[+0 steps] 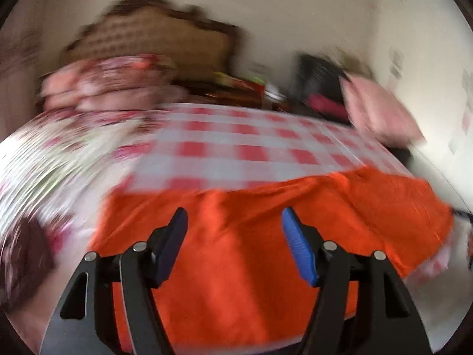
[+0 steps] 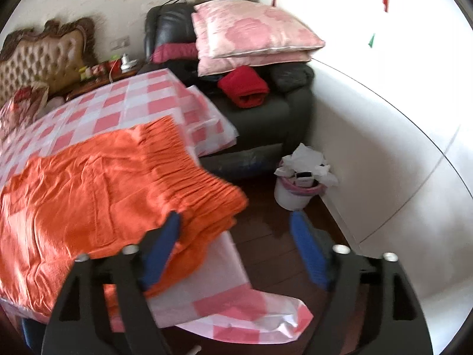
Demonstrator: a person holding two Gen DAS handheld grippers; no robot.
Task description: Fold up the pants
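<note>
The orange pants (image 2: 97,195), a soft crinkled fabric with a tightly gathered elastic waistband (image 2: 189,171), lie spread flat on the table under a glossy red-and-white checked cloth (image 2: 127,100), the waistband reaching the table's corner. My right gripper (image 2: 236,230) is spread wide and holds nothing; its left blue ribbed pad (image 2: 165,245) hangs over the waistband's edge, the other over dark wooden floor (image 2: 266,236). My left gripper (image 1: 235,227), seen through heavy motion blur, is equally wide apart and empty, angled down over the pants' broad middle (image 1: 236,266). Behind the table sit a black leather armchair (image 2: 266,118) stacked with pink satin cushions (image 2: 251,32), and a white wastebasket (image 2: 295,189).
</note>
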